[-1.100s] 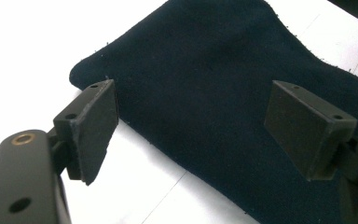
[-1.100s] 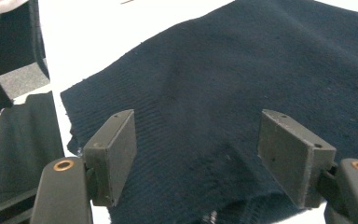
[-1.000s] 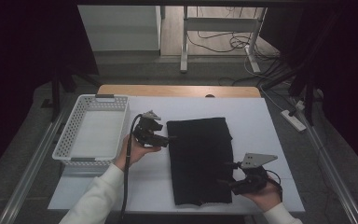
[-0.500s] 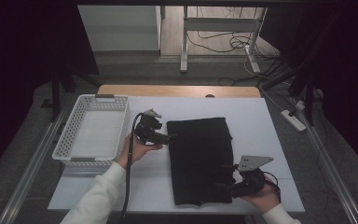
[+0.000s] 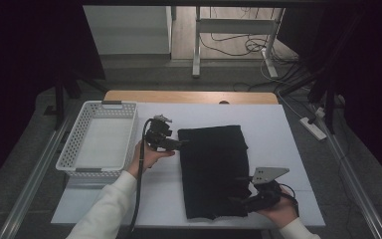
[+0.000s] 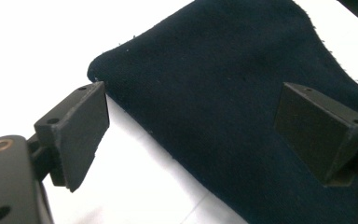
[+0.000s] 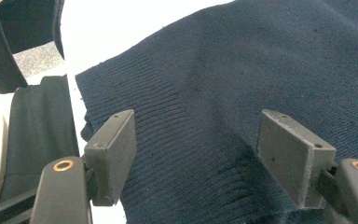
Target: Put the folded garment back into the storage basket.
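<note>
A dark folded cloth (image 5: 214, 172) lies flat in the middle of the white counter (image 5: 278, 129), a little toward the lower right of the high view. It is a long shape that runs from the middle of the frame down toward the bottom edge. In the right gripper view its near edge has a ribbed band.

The left gripper (image 5: 181, 145) sits at the cloth's upper left corner, held in the person's left hand (image 5: 146, 157). In the left gripper view its jaws stand wide apart and have just been opening. One jaw is over the white counter beside the cloth's edge and the other is over the cloth. The pads press on nothing.

The right gripper (image 5: 238, 191) is at the lower right part of the cloth, held in the right hand (image 5: 278, 211). In the right gripper view its jaws also stand apart, above the ribbed band, and they pinch nothing.

A white basket (image 5: 77, 149) stands at the left side of the counter, just beside the left hand.
</note>
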Tool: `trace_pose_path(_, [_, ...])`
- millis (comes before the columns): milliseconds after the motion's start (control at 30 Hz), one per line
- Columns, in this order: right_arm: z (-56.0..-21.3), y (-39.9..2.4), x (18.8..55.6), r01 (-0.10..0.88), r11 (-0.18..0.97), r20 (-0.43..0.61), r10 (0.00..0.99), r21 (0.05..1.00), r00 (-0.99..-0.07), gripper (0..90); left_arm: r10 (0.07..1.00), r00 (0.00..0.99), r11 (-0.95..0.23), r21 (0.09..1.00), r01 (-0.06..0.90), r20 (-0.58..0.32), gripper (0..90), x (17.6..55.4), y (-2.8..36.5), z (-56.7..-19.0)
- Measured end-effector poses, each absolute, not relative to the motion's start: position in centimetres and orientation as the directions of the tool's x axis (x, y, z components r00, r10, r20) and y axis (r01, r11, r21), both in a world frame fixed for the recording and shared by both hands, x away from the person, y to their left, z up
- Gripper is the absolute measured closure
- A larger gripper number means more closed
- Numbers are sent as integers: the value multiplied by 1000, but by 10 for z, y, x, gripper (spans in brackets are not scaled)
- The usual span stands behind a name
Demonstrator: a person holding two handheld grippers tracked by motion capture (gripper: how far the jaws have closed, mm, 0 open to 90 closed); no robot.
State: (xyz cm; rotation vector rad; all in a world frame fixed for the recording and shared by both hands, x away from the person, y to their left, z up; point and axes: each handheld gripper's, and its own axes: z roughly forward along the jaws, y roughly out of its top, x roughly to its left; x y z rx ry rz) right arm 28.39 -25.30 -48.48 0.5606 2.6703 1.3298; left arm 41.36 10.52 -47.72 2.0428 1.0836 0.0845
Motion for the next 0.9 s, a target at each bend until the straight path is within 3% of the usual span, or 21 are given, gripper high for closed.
trace_pose_path(900, [-486,-247,282,249,590,33,352,768,-936,283,775,558,-315,586,747,-296,92,467,83,-510])
